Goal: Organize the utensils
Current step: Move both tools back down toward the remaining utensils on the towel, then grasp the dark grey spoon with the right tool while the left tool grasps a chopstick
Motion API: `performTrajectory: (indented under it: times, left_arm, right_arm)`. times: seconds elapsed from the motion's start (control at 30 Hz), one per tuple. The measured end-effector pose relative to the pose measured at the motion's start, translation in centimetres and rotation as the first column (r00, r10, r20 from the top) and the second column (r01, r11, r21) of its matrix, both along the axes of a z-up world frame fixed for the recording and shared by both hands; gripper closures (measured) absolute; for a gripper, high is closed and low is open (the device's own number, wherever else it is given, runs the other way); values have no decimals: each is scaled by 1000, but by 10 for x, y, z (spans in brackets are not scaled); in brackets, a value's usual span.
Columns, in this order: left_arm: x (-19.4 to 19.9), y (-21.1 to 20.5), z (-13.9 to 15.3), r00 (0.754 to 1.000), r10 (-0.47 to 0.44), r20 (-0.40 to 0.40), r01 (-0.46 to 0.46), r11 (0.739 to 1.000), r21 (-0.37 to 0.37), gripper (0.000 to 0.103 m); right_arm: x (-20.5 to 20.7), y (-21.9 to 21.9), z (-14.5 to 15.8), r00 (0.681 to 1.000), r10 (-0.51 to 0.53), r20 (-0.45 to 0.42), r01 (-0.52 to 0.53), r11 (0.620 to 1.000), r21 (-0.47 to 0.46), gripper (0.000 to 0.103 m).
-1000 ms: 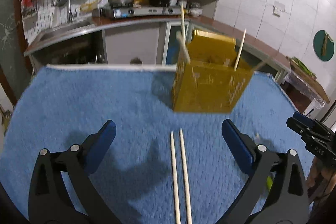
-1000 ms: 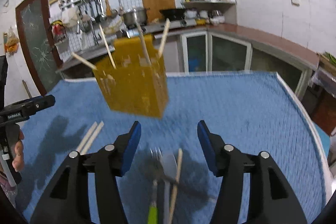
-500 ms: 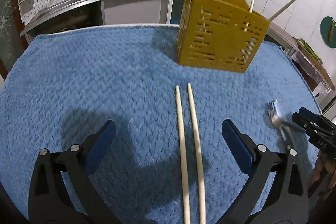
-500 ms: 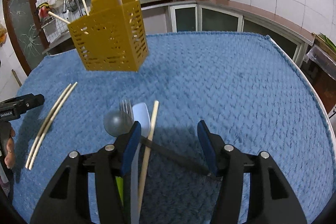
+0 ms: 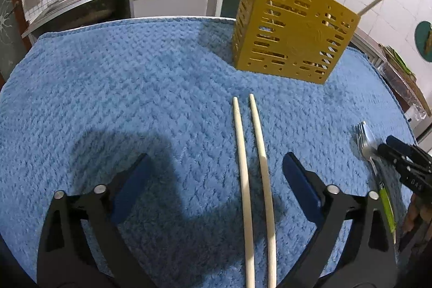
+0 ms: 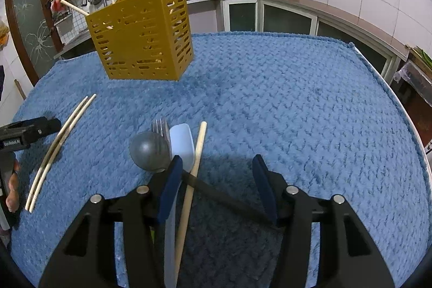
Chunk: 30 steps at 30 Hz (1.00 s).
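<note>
Desk: blue towel [image 6: 297, 104] covers the whole top, likely to stop utensils sliding.
Caddy [image 6: 143, 37]: yellow, slotted, upright at the far side; several chopsticks already lean in it, so it is judged the destination. Its inner dividers are hidden.
Left gripper [image 5: 213, 180]: jaws released, wide apart, straddling the near part of the pair [image 5: 253, 180], which sits right of centre; nothing touched. Placement suggests a pinch on both sticks at once.
Right gripper [image 6: 216, 185]: jaws released, empty, low over the pile; whether its left pad touches the ladle cannot be told.
Pile: dark ladle [image 6: 149, 151], fork [image 6: 161, 130], pale spatula [image 6: 183, 143], one chopstick [image 6: 197, 161], overlapping, near the right edge. Handles are cut off under the gripper; a green handle [image 5: 386, 207] shows in the left view only.
</note>
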State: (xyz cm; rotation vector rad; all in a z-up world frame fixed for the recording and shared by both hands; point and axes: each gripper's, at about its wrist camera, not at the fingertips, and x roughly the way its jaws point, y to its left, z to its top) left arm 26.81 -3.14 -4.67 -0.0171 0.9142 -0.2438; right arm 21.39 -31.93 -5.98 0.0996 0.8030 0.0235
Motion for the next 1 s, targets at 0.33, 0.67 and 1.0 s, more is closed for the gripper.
performTrajectory:
  times: [0.33, 0.67, 1.0]
  left_arm:
    - [4, 1, -3, 1000, -8, -14, 8, 1000, -15, 31]
    - [7, -2, -5, 1000, -12, -17, 12, 1000, -9, 43]
    - [18, -8, -4, 1000, -8, -22, 8, 1000, 13, 51]
  right_arm:
    - [-3, 10, 1, 999, 42, -1, -42, 999, -23, 58]
    - [2, 15, 0, 997, 71, -16, -71, 997, -27, 75]
    - [25, -16, 3, 992, -79, -98, 86, 993, 76, 101]
